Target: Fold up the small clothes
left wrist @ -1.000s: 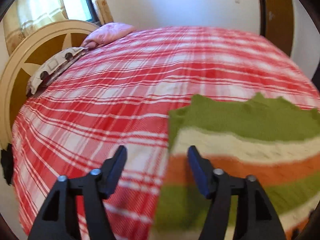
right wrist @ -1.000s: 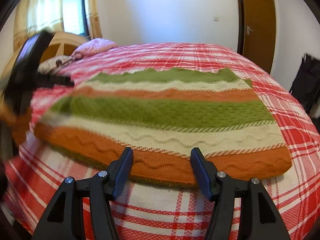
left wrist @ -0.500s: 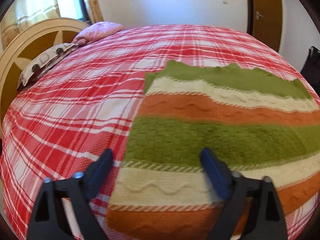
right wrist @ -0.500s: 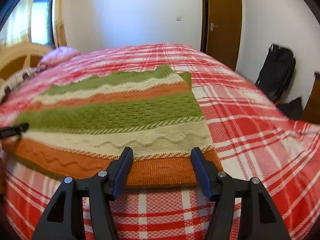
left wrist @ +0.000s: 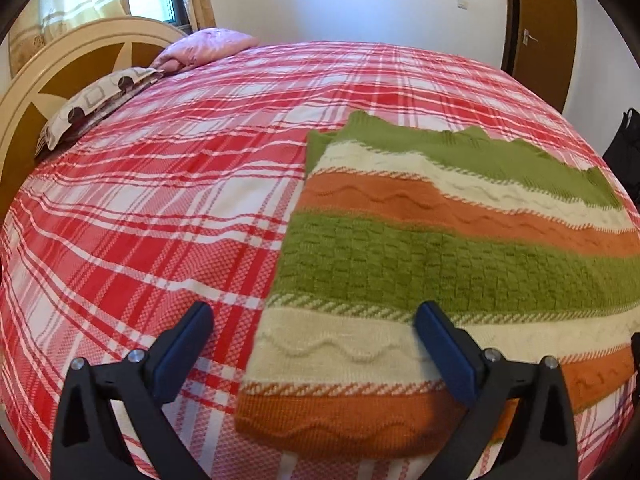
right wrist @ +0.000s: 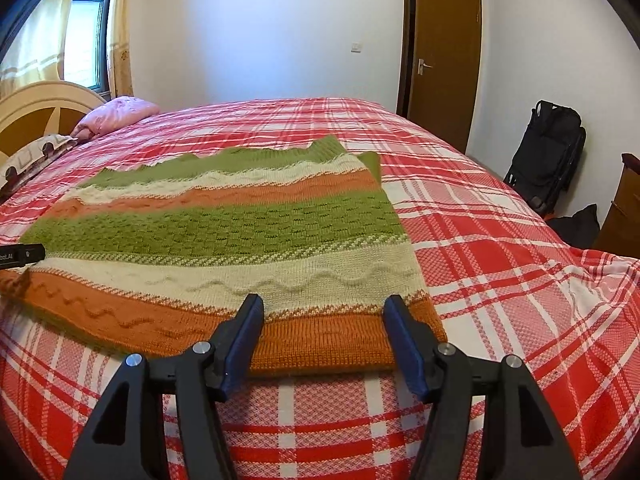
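A knitted garment striped in green, cream and orange lies flat and folded on the red plaid bed. My left gripper hovers over its near left corner with its jaws opening wide. The cloth lies below them and neither pad presses on it. In the right wrist view the same garment stretches away to the left. My right gripper stands open just above the orange hem near its right corner, holding nothing.
A cream headboard, a patterned pillow and a pink pillow are at the bed's far left. A brown door and a black bag stand to the right of the bed. Plaid cover surrounds the garment.
The left jaws have spread much wider, and the garment has settled flat below them. The right gripper has swung toward the garment's right end, its jaws much as before.
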Demonstrator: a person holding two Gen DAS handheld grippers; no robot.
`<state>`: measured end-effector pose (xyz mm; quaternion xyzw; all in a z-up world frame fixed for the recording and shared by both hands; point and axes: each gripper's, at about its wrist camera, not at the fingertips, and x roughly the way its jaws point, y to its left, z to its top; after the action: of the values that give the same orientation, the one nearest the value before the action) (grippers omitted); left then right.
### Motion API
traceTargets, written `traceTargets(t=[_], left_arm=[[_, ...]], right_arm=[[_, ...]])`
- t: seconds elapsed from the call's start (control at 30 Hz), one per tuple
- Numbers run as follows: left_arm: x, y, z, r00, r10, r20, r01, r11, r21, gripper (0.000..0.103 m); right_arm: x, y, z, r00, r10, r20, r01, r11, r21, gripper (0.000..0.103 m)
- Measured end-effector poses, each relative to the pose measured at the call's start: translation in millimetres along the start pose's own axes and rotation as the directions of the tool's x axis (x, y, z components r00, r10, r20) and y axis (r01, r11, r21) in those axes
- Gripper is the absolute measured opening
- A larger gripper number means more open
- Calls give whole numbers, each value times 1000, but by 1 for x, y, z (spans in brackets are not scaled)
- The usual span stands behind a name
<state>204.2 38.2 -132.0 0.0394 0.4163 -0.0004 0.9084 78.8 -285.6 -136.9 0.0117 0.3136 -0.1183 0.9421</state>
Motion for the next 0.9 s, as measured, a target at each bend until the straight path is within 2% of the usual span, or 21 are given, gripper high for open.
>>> traceTargets(t=[0.2,0.4,0.5,0.57,0.63,0.67,0.73,0.8,0.9], left_arm=[[2,2,4,999,-34,-24,33,999,-16,103],[-3,-6,22,998,-59,15,59,998,-1,103],[4,-6,37,996,-85,10,86,996,-29,103],[13,1,48,991,-134,-5,133,987,-90,103],[27,11,57,979,-199,-30,191,966,-177,100],[35,16,59,972,-232,-42,218,951,-218,96],[57,24,58,946,-312,-91,274,916,-293,92],[57,26,54,944,-325,-54,295,907,-302,92],[54,23,50,942,-334,-41,312,912,-268,92]], right_arm=[[-2,0,-2,1000,2,8,-2,1000,0,64],[-3,-1,-3,1000,5,14,-5,1000,3,64],[-3,-1,-4,1000,6,20,-6,1000,4,64],[-4,-1,-4,1000,7,21,-7,1000,4,64],[-4,-2,-4,1000,9,24,-9,1000,6,64],[-4,-2,-5,1000,9,25,-9,1000,6,64],[-4,-2,-5,1000,9,29,-9,1000,6,64],[-5,-2,-6,999,9,31,-9,1000,6,64],[-5,-3,-6,999,10,33,-10,1000,5,64]])
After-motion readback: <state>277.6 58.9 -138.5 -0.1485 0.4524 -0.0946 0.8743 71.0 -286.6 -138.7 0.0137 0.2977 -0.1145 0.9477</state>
